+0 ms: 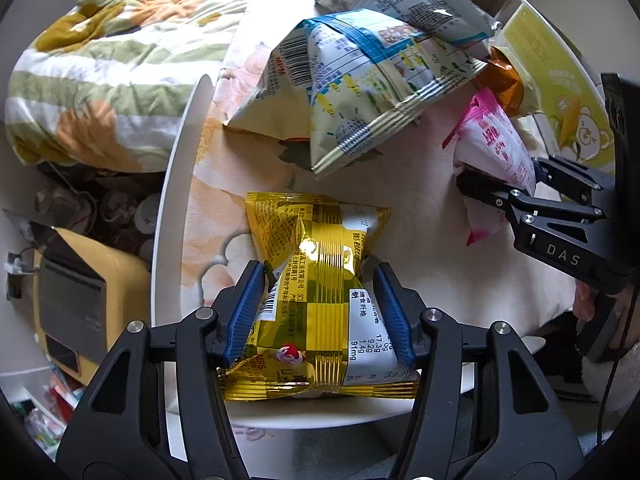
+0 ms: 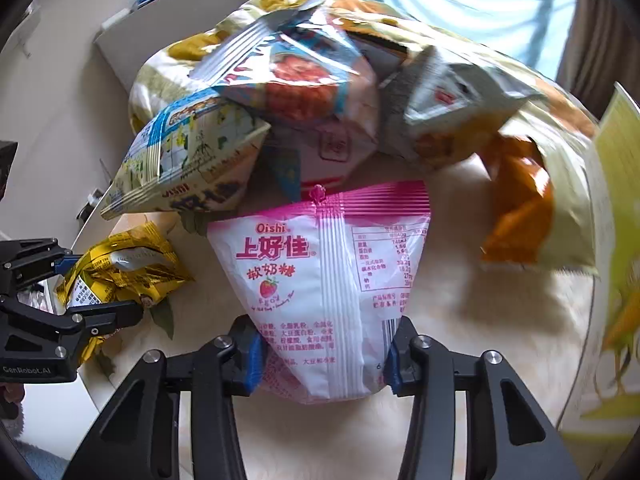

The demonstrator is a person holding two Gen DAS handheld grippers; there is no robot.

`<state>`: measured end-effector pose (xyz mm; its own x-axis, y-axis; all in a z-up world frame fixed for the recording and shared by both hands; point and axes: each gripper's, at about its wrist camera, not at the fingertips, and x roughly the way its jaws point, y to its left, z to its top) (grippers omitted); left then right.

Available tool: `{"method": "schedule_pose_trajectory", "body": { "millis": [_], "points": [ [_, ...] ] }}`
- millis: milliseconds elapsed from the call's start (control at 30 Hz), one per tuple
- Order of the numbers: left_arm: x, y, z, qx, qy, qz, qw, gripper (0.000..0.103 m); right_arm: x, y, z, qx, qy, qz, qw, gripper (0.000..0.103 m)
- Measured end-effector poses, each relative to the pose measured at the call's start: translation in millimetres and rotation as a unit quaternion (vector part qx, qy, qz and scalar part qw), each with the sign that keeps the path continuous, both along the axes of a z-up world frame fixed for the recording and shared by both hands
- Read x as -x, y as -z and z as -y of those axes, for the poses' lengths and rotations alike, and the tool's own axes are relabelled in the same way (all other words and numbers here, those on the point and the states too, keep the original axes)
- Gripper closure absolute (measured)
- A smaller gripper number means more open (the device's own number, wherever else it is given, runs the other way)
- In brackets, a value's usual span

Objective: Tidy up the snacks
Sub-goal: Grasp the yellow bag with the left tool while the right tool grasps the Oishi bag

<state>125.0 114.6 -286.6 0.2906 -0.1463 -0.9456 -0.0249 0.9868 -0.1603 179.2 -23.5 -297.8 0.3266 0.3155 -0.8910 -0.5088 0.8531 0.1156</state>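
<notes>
Both grabs look made: the left hand-held gripper clamps a yellow snack bag at the desk edge, and the right hand-held gripper pinches the pink candy bag before the snack pile. Next, I judge, each bag needs carrying to its sorted spot.

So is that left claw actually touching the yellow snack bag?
Touching. The left wrist view shows the left gripper with both blue pads pressed into the yellow snack bag, pinching its sides.
</notes>
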Motion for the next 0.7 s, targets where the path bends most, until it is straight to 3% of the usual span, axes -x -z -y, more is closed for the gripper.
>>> {"method": "schedule_pose_trajectory", "body": {
  "millis": [433,700],
  "points": [
    [12.1,-18.6,14.8,0.056,0.013,0.023,0.9981,0.055,39.7,-16.7,53.6,-0.021,0.078,-0.010,0.997,0.061],
    [4.6,-40.1,38.4,0.088,0.036,0.045,0.9944,0.063,51.3,-50.6,76.1,-0.029,0.101,0.008,0.994,0.061]
  ]
}}
